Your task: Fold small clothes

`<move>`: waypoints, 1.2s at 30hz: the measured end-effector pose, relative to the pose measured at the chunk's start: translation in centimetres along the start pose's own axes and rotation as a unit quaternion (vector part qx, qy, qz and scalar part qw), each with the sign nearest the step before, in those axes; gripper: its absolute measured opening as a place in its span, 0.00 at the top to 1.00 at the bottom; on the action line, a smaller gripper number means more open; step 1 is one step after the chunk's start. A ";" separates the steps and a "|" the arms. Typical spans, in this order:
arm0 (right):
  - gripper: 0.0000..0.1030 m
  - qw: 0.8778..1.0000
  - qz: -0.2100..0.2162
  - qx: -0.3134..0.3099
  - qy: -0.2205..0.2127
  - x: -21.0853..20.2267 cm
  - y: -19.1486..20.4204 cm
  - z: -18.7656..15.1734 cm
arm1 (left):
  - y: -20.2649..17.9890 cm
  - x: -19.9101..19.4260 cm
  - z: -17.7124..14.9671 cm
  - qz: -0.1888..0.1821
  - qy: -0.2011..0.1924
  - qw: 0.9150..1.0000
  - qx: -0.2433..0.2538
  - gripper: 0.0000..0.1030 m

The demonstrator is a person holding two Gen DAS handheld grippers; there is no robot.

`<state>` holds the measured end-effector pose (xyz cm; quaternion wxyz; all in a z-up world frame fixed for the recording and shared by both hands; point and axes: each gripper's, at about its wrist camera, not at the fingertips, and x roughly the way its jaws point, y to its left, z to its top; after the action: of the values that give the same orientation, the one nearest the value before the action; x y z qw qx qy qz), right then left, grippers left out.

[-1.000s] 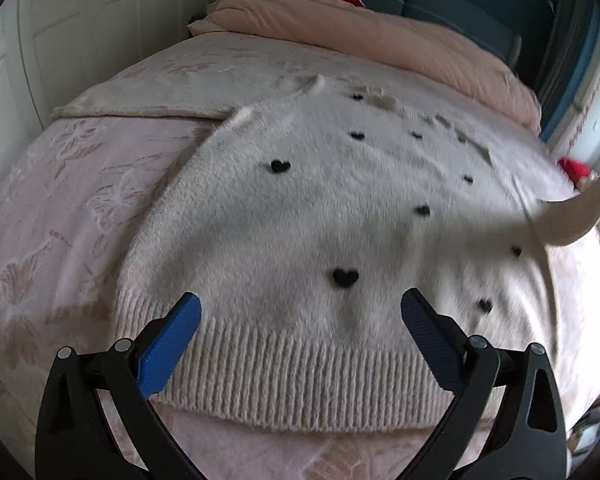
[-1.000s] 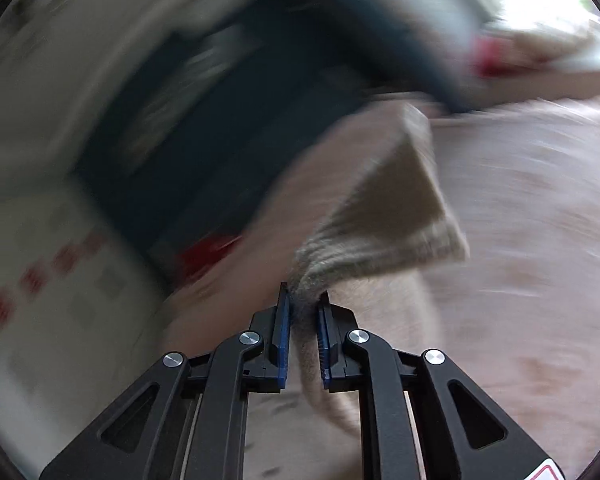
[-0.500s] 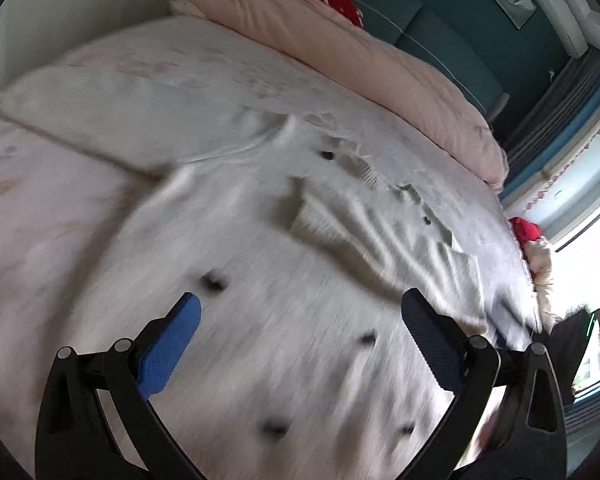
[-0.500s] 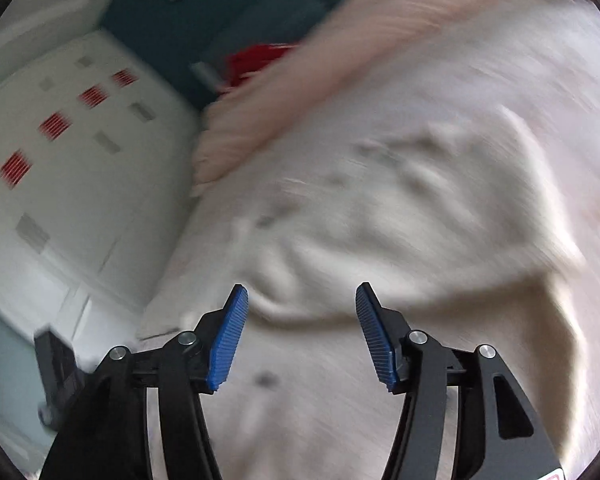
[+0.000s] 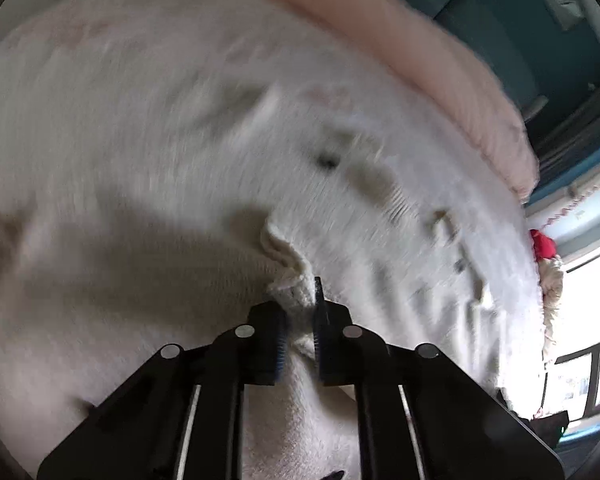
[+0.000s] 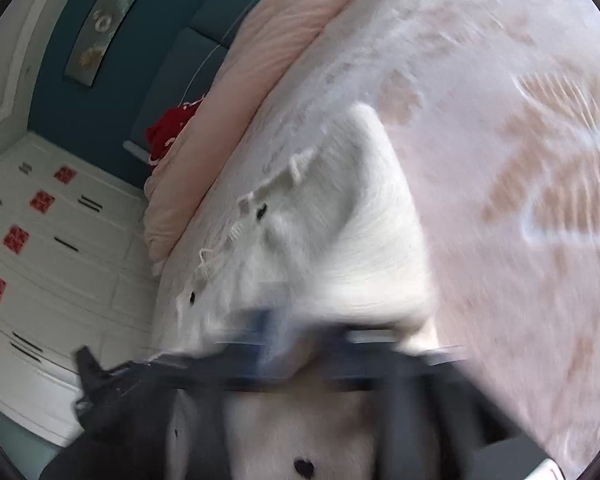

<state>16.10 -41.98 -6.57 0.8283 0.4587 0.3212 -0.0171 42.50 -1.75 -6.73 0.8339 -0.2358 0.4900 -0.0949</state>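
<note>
A cream fuzzy sweater [image 5: 340, 208] with small black hearts lies spread on the bed. In the left wrist view my left gripper [image 5: 300, 300] is shut on a bunched ribbed cuff [image 5: 284, 248] of that sweater, and the knit fills the gap between the blue pads. The right wrist view shows the same sweater [image 6: 340, 240] with a sleeve folded across its body and a black heart [image 6: 303, 467] near the bottom. My right gripper [image 6: 304, 332] is smeared by motion blur just above the knit. Its jaws are closing, with cream knit showing between the blurred fingers.
The bed has a pale pink patterned bedspread [image 6: 520, 160] and a rolled pink duvet [image 6: 260, 60] along the teal headboard. A red cloth [image 6: 172, 128] lies by the duvet. White wardrobe doors [image 6: 40, 260] stand beyond one bed edge, a bright window [image 5: 588, 300] beyond the other.
The left gripper swept across the sweater from its hem and went from wide open to shut on the cuff. The right gripper let go of the sleeve, opened and dropped low over the sweater.
</note>
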 end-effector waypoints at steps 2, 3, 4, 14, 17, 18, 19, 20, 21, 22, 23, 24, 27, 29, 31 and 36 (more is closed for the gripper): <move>0.92 0.999 0.022 -0.032 -0.038 -1.6 2.0 1.1 | -0.2 -1.9 1.6 -0.029 -0.024 0.999 0.005 0.94; 0.92 0.997 0.035 -0.052 -0.054 -2.4 3.5 1.5 | -0.3 -3.1 2.2 -0.050 -0.045 0.998 0.013 0.94; 0.92 0.994 0.047 -0.068 -0.066 -2.9 4.7 1.7 | -0.5 -4.5 2.9 -0.054 -0.063 0.996 0.022 0.93; 0.92 0.994 -0.015 -0.111 0.001 3.8 4.9 -0.4 | 0.9 -3.1 4.3 -0.008 -0.073 0.993 0.091 0.93; 0.92 0.992 0.001 -0.125 -0.015 3.0 5.5 0.0 | 1.2 -4.5 3.8 -0.011 -0.097 0.989 0.113 0.93; 0.92 0.993 -0.008 -0.119 -0.003 3.6 4.8 0.0 | 1.9 -4.0 3.6 -0.004 -0.091 0.990 0.110 0.93; 0.92 0.993 -0.024 -0.113 0.021 4.7 3.5 -0.4 | 3.2 -2.9 3.1 0.012 -0.073 0.992 0.102 0.93; 0.94 0.991 -0.059 -0.106 0.062 5.6 1.8 -1.4 | 4.5 -1.4 2.5 0.028 -0.048 0.994 0.093 0.93; 0.95 0.989 -0.072 -0.099 0.077 6.1 0.8 -1.9 | 5.8 0.3 1.7 0.045 -0.021 0.995 0.083 0.93; 0.93 0.992 -0.058 -0.092 0.066 5.4 0.5 -2.1 | 6.7 1.1 1.0 0.056 -0.008 0.995 0.081 0.92; 0.87 0.992 -0.063 -0.095 0.055 4.3 1.0 -2.2 | 7.3 1.5 0.1 0.053 -0.015 0.995 0.084 0.91; 0.84 0.991 -0.072 -0.104 0.039 3.2 1.5 -2.3 | 7.4 1.2 -0.6 0.048 -0.039 0.994 0.094 0.90; 0.84 0.987 -0.079 -0.134 -0.029 -0.2 3.8 -2.2 | 7.5 1.1 -1.3 0.045 -0.059 0.993 0.093 0.89; 0.84 0.985 -0.081 -0.145 -0.041 0.0 4.8 -1.4 | 7.8 1.3 -1.4 0.036 -0.067 0.994 0.083 0.89; 0.85 0.983 -0.100 -0.150 -0.033 2.3 5.0 0.0 | 8.2 1.3 -1.7 0.029 -0.075 0.994 0.080 0.89; 1.00 0.977 -0.172 -0.125 -0.003 6.2 1.6 0.2 | 8.6 0.7 -2.2 0.018 -0.088 0.993 0.077 0.88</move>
<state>21.66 -39.51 -8.70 0.8645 0.2899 0.3925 -0.1204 40.30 4.85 -12.34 0.8911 -0.1700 0.4096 -0.0963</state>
